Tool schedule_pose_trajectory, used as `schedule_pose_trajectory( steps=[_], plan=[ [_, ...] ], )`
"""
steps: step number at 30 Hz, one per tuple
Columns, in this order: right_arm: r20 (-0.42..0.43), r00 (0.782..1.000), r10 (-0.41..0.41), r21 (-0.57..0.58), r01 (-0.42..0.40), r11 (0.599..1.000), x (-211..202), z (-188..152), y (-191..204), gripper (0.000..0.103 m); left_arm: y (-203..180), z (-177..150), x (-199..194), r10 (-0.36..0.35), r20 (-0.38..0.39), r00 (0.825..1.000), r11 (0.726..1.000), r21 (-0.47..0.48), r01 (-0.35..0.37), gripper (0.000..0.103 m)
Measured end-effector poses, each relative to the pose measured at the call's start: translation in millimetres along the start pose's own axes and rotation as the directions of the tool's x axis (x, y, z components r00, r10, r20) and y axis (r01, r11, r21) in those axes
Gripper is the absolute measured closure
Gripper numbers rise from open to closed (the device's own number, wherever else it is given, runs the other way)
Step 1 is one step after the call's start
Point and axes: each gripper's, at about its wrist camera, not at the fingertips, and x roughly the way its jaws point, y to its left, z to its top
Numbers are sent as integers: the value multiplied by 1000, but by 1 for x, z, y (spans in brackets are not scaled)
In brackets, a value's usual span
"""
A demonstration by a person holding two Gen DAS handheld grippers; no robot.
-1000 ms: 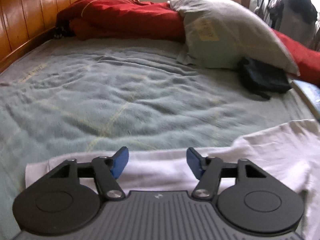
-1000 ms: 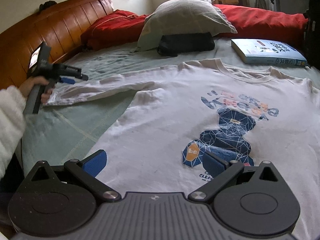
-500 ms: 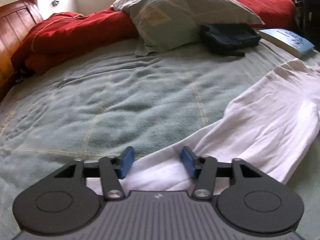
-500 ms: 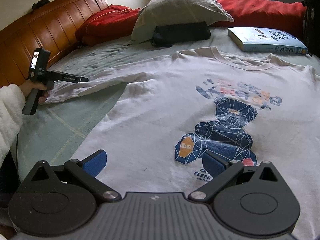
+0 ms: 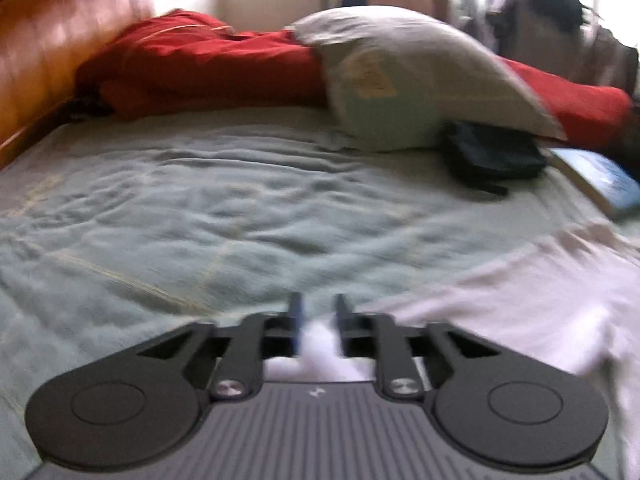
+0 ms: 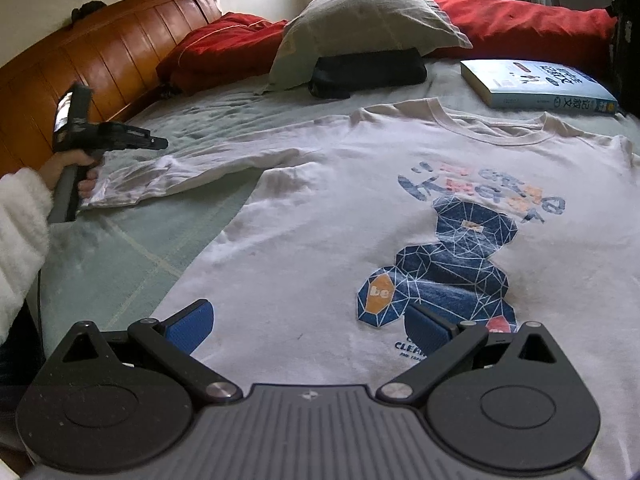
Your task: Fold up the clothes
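Your left gripper point(image 5: 318, 330) has just been closing and its jaws now stand narrow, w/ white sleeve cloth bunched between the blue pads point(image 5: 297, 326); that view is blurred, so you can't tell for sure if the pads pinch the fabric. In the right wrist view the same gripper point(image 6: 158, 143) sits at about 9 o'clock, your left hand point(image 6: 74, 168) on its grip, right at the cuff end of the sleeve point(image 6: 180, 172).

Your right gripper point(image 6: 308, 326) is spread wide, nothing between the pads, hovering just above the lower front of the white T-shirt point(image 6: 320, 220), near the blue bear print point(image 6: 452, 264) at 3 o'clock.

The shirt lies flat, print up, on the pale green bedspread point(image 6: 120, 256), collar toward 12 o'clock, sleeve stretched out to 9.

Beyond, at 12: grey pillow point(image 6: 360, 20) resting on a dark bag point(image 6: 368, 72), w/ a red blanket point(image 6: 216, 52) behind. A blue book point(image 6: 532, 84) lies at 1 o'clock, just off the collar. Wooden headboard point(image 6: 100, 68) at 10.
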Motion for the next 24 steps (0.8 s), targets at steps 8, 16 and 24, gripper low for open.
schedule_pose_trajectory(
  steps=[8,16,24],
  plan=[
    [-12,1000,11,11,-11,1000,3,-2,-2,0,30,-31,4,107,-113,988,990,-78,-116,58],
    [13,1000,14,32,-14,999,-5,0,-5,0,72,-23,-17,165,-127,978,949,-249,-192,56],
    [8,1000,0,2,0,1000,-4,0,4,0,-5,-11,10,0,-118,993,985,-173,-20,39]
  ],
)
